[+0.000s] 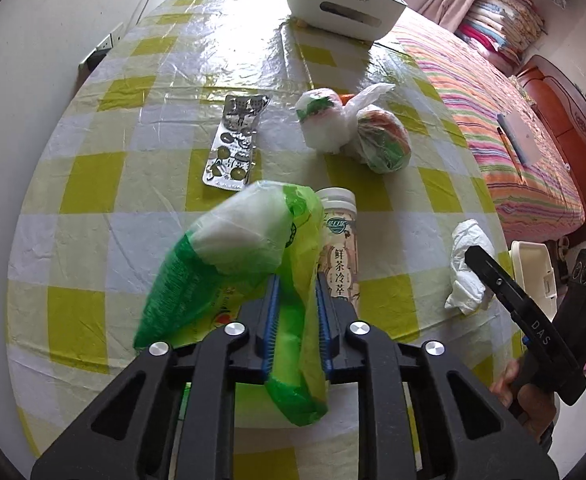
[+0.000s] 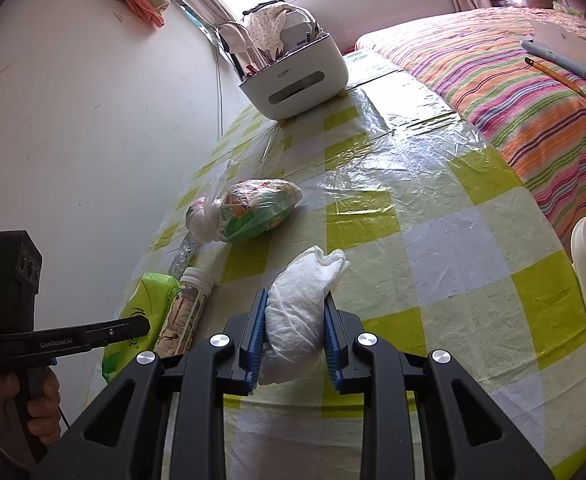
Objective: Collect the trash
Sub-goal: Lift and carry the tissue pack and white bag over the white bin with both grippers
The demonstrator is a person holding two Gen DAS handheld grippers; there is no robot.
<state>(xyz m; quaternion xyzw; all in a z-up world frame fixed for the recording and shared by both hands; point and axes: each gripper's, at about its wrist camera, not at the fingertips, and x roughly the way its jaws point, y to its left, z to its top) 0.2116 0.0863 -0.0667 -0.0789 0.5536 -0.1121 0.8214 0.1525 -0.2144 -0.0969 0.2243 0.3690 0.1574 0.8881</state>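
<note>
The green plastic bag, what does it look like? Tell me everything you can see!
The green plastic bag is thin, crinkly film, bright lime in places, darker green with print on one side, and cloudy white at its puffed top. It is crumpled, not flat. The left gripper is shut on a fold of it between blue ribbed pads, and a loose tail hangs below the fingers. The bag sits in front of a capped tea bottle, over the yellow-checked table. Whether it touches them is unclear.

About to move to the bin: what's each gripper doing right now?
Left gripper: closed on the green plastic bag.
Right gripper: closed on the crumpled white tissue.
</note>
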